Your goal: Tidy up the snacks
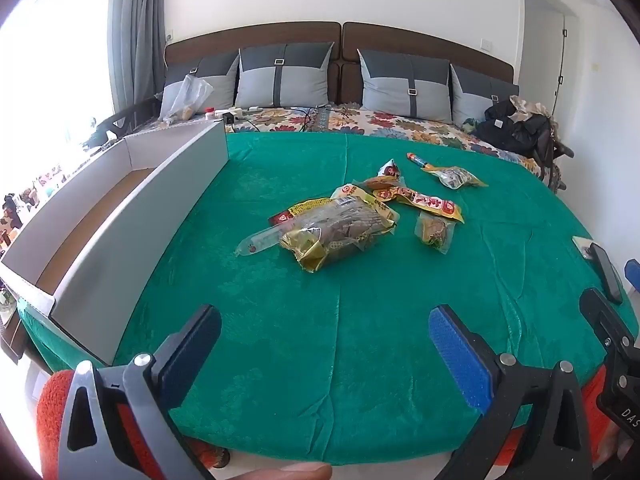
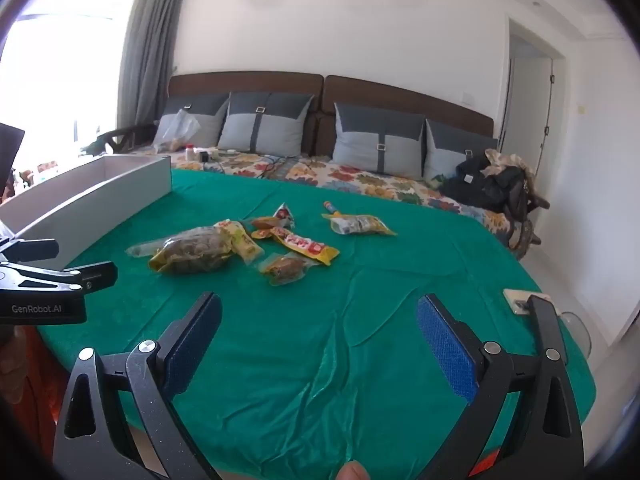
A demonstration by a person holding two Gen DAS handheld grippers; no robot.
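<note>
Left wrist view: a cluster of plastic-wrapped snack packets [image 1: 360, 220] is lying near the middle of the green cloth-covered table [image 1: 280, 340], at twelve o'clock from the grippers.
Largest snack: a clear and gold crinkled bag of brown pieces [image 1: 340, 236] is sitting at the cluster's seven o'clock edge, overlapping a clear sausage tube [image 1: 260, 240].
Outlier: a small orange stick snack [image 1: 418, 160] is lying at the cluster's one o'clock.
Box: a long white cardboard box with a brown floor [image 1: 132, 208] is standing at ten o'clock, well apart from the snacks.
Left gripper [image 1: 328, 352]: jaws are standing fully wide, gripping nothing.
Right gripper [image 2: 320, 344]: jaws are gaping equally wide, holding nothing, hovering over bare cloth.
</note>
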